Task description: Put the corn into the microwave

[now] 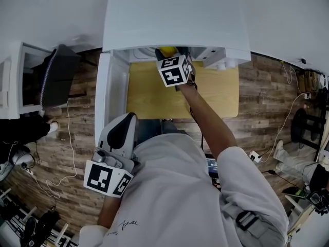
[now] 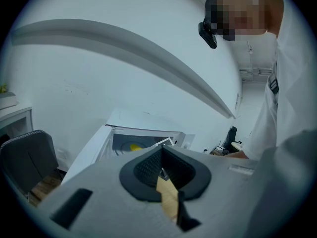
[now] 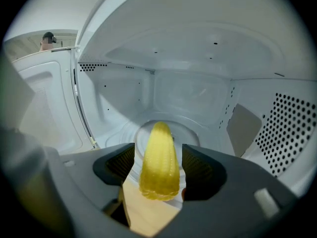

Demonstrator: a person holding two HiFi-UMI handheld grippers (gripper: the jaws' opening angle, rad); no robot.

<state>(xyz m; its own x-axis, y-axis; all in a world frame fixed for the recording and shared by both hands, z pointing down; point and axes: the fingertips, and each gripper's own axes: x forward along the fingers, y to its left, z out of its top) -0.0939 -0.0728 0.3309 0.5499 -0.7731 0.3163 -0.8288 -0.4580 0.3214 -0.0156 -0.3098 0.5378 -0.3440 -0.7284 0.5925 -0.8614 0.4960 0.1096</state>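
Note:
A yellow corn cob [image 3: 159, 158] sits lengthways between the pads of my right gripper [image 3: 158, 163], which is shut on it. Its tip points into the white microwave [image 3: 188, 88], above the glass turntable [image 3: 198, 132]. In the head view the right gripper [image 1: 172, 53] reaches into the microwave [image 1: 175, 19] mouth, and the corn [image 1: 167, 51] shows just past the marker cube. The microwave door [image 1: 110, 94] stands open to the left. My left gripper [image 1: 125, 120] is held low near my body, jaws shut and empty [image 2: 161, 165]. From there the corn [image 2: 132, 146] shows as a small yellow spot inside the cavity.
The microwave stands on a light wooden table [image 1: 149, 99]. A dark chair [image 1: 59, 76] and a white cabinet [image 1: 13, 78] stand at the left on the wood floor. Cables [image 1: 69, 138] trail across the floor on both sides.

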